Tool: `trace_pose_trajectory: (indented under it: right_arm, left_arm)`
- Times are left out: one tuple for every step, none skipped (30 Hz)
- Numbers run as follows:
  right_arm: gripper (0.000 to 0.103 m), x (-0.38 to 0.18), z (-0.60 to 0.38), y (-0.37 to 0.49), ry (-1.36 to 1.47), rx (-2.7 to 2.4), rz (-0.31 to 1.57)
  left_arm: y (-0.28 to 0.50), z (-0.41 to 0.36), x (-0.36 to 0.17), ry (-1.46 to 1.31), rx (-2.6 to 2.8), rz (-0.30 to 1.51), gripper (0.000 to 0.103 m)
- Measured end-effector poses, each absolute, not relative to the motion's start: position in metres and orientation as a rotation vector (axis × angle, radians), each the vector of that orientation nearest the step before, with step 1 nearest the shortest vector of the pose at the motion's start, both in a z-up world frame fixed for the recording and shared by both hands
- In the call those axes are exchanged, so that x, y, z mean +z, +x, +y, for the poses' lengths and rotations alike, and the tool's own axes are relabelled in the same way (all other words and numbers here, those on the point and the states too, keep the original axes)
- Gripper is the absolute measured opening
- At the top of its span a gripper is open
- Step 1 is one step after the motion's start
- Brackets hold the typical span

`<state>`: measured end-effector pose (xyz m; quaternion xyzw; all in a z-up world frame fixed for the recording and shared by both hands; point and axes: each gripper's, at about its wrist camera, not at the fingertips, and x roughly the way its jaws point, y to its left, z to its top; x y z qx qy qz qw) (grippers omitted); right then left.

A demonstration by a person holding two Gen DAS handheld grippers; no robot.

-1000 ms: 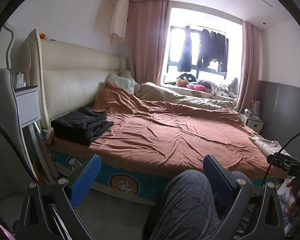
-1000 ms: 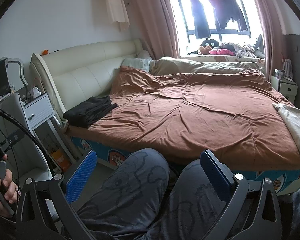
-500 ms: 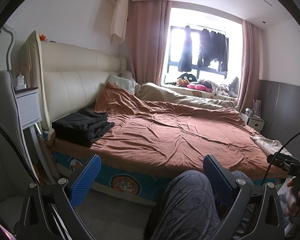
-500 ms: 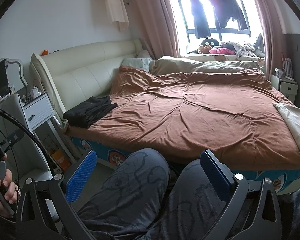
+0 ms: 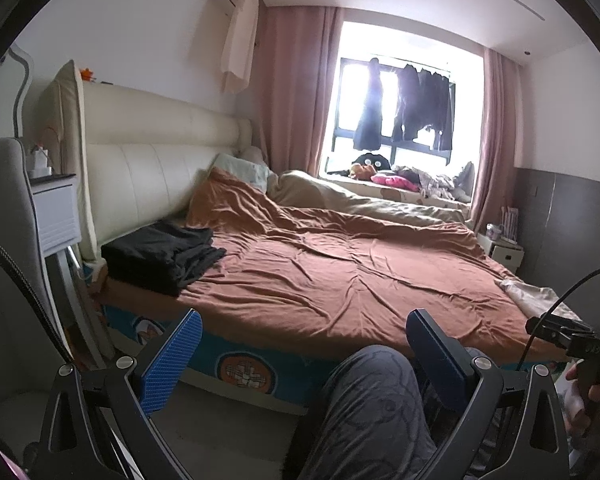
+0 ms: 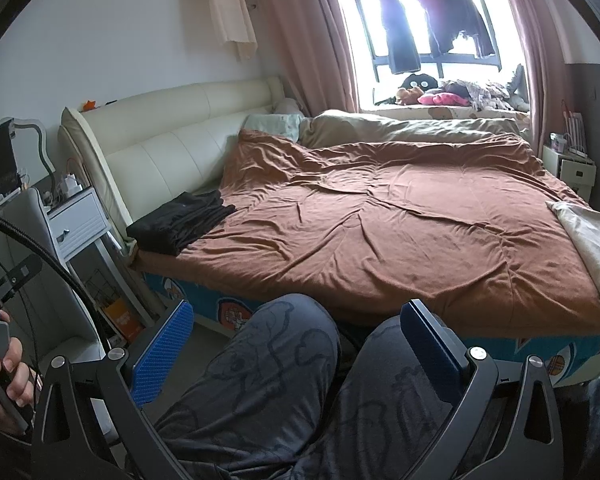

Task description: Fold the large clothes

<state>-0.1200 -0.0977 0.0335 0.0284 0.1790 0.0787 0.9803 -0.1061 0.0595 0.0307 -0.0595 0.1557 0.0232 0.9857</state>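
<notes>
Your left gripper (image 5: 302,354) and right gripper (image 6: 296,342) both hang spread wide and empty above your knees (image 6: 292,344) (grey patterned trousers). Ahead and to the left of each, the folded black clothes (image 5: 162,254) lie on the near-left corner of the bed (image 5: 360,276), against the headboard (image 5: 148,172).

I see a rust-brown sheet (image 6: 400,216) over the bed, with a black pile of folded clothes (image 6: 180,222) at its corner by the cream headboard (image 6: 172,148). The bed's side (image 5: 240,364) is bright blue with round cartoon prints. My trousers (image 6: 260,392) are dark grey with faint drawn outlines. The curtains (image 5: 296,88) are dusty pink, and each gripper's pad (image 5: 172,360) is blue with a fine grid.
</notes>
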Motion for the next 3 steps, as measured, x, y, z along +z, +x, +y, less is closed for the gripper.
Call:
trace_pose_trajectory:
  right_arm:
    - [0.103,0.0334,-0.0982,-0.12,0.056,0.159,0.361]
    - [0.103,0.0336,-0.0989,-0.1194,0.054,0.159,0.362]
    - [0.103,0.034,-0.099,-0.119,0.052,0.16,0.362]
  left_arm:
    - [-0.1064,0.0594,0.03,-0.119,0.047,0.313,0.103]
    - [-0.1067,0.0592,0.0294,-0.119,0.048,0.312,0.103]
    - [-0.107,0.0591,0.0293,-0.12,0.049,0.31,0.103]
